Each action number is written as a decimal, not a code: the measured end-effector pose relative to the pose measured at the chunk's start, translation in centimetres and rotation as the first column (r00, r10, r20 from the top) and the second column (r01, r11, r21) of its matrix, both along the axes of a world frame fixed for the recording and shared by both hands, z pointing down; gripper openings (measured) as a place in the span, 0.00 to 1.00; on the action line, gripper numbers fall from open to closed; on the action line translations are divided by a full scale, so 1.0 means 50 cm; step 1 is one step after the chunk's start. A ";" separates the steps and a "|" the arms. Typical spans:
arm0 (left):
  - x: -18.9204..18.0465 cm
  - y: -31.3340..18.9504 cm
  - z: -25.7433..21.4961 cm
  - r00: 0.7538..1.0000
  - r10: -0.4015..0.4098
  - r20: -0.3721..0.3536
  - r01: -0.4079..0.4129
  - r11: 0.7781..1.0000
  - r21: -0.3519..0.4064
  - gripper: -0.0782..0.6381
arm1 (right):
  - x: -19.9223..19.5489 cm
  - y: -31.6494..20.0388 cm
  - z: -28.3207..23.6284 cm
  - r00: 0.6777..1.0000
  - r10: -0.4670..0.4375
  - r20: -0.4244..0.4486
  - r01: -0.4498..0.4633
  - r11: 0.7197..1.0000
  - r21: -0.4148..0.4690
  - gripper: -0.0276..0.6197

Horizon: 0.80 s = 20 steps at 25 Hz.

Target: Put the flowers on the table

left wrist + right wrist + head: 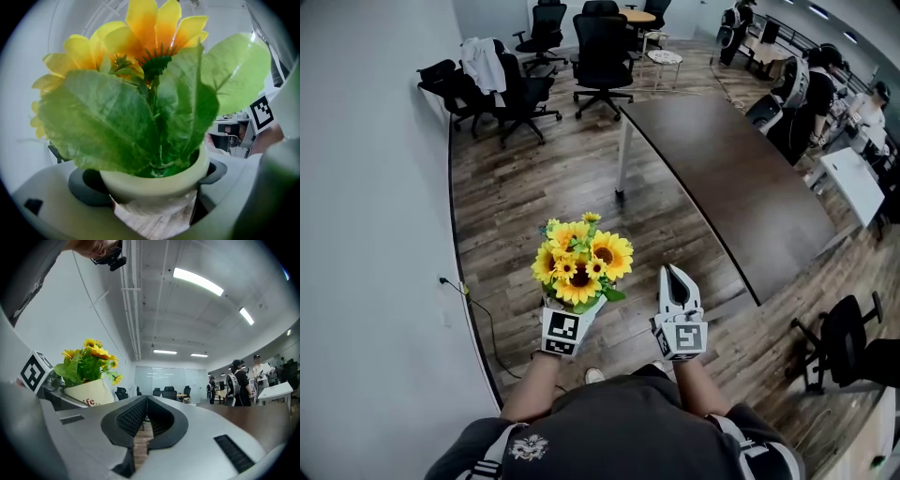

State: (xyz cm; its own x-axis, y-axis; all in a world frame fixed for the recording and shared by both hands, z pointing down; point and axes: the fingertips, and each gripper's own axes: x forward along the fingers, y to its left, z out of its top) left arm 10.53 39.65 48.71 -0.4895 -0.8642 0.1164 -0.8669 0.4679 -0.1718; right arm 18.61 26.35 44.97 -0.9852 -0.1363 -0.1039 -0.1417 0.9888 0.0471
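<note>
My left gripper point(575, 305) has its jaws spread wide round the pot point(154, 180), pads pressing its sides, with the flowers point(581, 261) upright just before me. Beside it, the right gripper point(672, 274) has its jaws pressed together on nothing. I judge this the carry step (nothing set down yet). Next I'd go ahead and right, lift over the table point(741, 187) edge and lower onto its bare top. The wall point(366, 187) is close on the left, with open floor point(534, 187) ahead and chairs point(602, 47) beyond.

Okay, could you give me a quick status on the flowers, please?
Left gripper shut on flower pot, carried above floor. Right gripper shut, empty. Table ahead right, not yet reached; nothing seen blocking.
</note>
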 end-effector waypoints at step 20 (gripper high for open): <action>-0.124 -0.099 0.011 0.999 -0.048 -0.016 0.047 0.999 -0.004 0.86 | -0.112 -0.069 0.038 0.998 -0.058 -0.009 0.058 0.998 -0.002 0.08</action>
